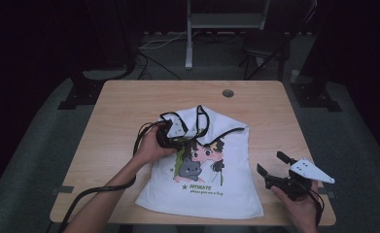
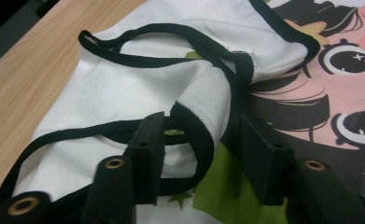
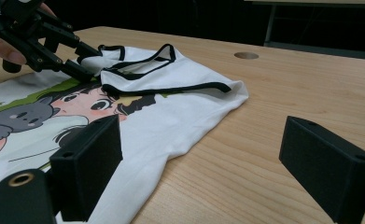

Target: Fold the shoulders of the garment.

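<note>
Left gripper (image 2: 201, 154) jaws half-open around shirt (image 2: 138, 93) strap (black-edged); right gripper (image 3: 213, 163) wide.

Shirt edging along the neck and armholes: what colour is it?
Black, against the white shirt; the edging shows best in the left gripper view.

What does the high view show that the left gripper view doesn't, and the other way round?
High view: the whole wooden table, its round hole, and the right tongs open beside the white sleeveless shirt. Left gripper view: the left tongs open around a black-edged strap, and a big cartoon eye. Both: that shirt and its black trim.
</note>
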